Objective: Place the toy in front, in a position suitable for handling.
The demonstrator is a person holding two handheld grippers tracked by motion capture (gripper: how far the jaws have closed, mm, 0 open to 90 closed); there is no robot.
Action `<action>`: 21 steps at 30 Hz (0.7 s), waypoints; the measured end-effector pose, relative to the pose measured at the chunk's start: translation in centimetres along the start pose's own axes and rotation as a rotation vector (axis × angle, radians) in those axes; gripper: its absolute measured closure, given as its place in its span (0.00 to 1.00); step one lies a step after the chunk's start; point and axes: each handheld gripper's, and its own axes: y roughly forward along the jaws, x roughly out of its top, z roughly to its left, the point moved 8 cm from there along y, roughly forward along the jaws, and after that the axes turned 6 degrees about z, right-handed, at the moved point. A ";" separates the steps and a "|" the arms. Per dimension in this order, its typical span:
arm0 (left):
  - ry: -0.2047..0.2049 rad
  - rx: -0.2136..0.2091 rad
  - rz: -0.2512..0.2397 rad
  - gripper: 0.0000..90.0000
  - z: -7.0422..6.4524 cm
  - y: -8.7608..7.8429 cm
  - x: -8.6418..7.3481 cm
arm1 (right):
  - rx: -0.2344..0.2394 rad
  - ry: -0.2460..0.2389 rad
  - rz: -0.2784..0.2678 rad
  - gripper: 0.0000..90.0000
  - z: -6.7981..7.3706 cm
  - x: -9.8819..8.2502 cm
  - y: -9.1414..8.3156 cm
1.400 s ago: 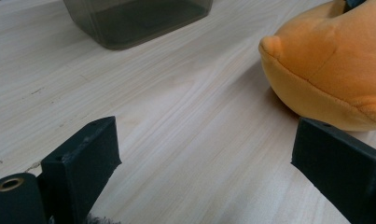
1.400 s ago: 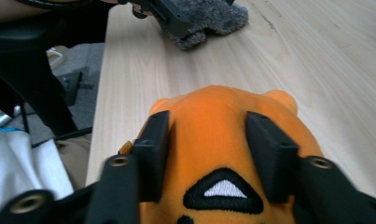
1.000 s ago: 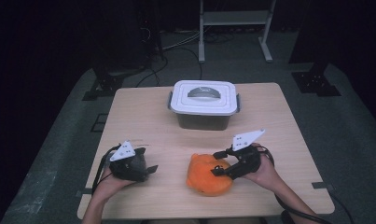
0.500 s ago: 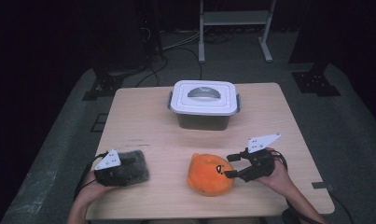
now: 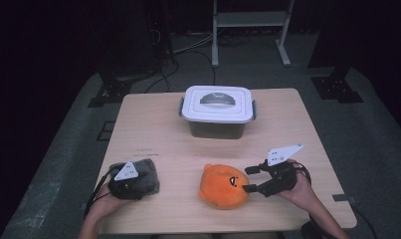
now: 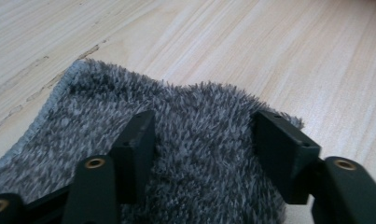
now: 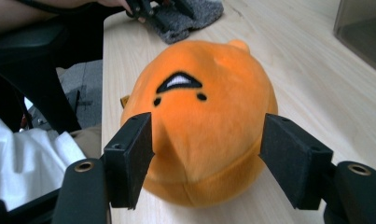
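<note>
A grey furry cloth [image 5: 149,172] lies near the table's front left corner. My left gripper [image 5: 138,183] is down on it. In the left gripper view the jaws [image 6: 204,140] have just been closing and now pinch a ridge of the cloth [image 6: 106,107] between their pads. An orange plush toy [image 5: 223,186] with a stitched face rests at the front centre. My right gripper [image 5: 249,179] is open at its right edge. In the right gripper view the toy [image 7: 199,79] sits between the spread jaws [image 7: 206,140], and whether the pads touch it is unclear.
A white-lidded storage box [image 5: 218,107] with a grey handle stands at the back centre of the wooden table [image 5: 297,134]. Its corner [image 7: 363,32] shows in the right gripper view. Bare wood lies between the box and the two soft things. The front table edge is close to both hands.
My left gripper sank onto the grey cloth and its jaws closed on the pile. My right gripper drew back to the right, off the orange toy.
</note>
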 end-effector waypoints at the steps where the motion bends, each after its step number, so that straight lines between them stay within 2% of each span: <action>1: 0.000 0.000 0.000 0.50 0.0 0.0 0.0 | 0.000 0.000 0.000 0.37 0.0 0.0 0.0; 2: -0.002 0.004 0.002 0.50 0.0 0.0 0.0 | 0.002 0.002 0.008 0.37 0.1 -0.2 0.0; 3: -0.003 0.007 0.011 0.58 -0.1 -0.1 0.1 | 0.005 0.001 0.007 0.37 0.2 -0.2 0.0; 5: 0.002 0.011 0.015 0.62 -0.2 -0.1 0.1 | 0.008 0.000 0.009 0.37 0.3 -0.2 0.1; 8: -0.005 0.021 0.030 0.75 -0.2 -0.2 0.2 | 0.005 -0.017 0.033 0.34 0.5 -0.3 1.0; 11: -0.028 0.002 0.028 0.79 -0.1 -0.4 0.3 | -0.018 -0.027 0.046 0.33 0.5 -0.4 1.5; 13: -0.078 -0.043 -0.016 0.80 0.0 -0.7 0.5 | -0.019 -0.020 0.042 0.33 0.3 -0.4 1.7; 14: -0.130 -0.104 -0.096 0.80 0.0 -1.3 1.1 | -0.016 -0.012 0.043 0.33 0.2 -0.5 1.8; 15: -0.130 -0.104 -0.096 0.80 0.0 -1.3 1.1 | -0.016 -0.012 0.043 0.33 0.2 -0.5 1.8; 16: -0.170 -0.158 -0.191 0.79 -0.1 -2.2 2.0 | -0.016 -0.009 0.041 0.33 0.1 -0.6 1.8; 17: -0.170 -0.158 -0.191 0.79 -0.1 -2.2 2.0 | -0.016 -0.009 0.041 0.33 0.1 -0.6 1.8; 18: -0.198 -0.201 -0.281 0.79 -0.3 -3.2 3.2 | -0.016 -0.009 0.040 0.33 0.0 -0.5 1.9; 19: -0.198 -0.201 -0.281 0.79 -0.3 -3.2 3.2 | -0.016 -0.009 0.040 0.33 0.0 -0.5 1.9; 20: -0.209 -0.237 -0.333 0.79 -0.5 -3.7 4.0 | -0.020 -0.013 0.042 0.33 0.0 -0.4 2.0; 21: -0.209 -0.257 -0.361 0.79 -0.7 -4.0 4.5 | -0.020 -0.013 0.042 0.33 0.0 -0.4 2.0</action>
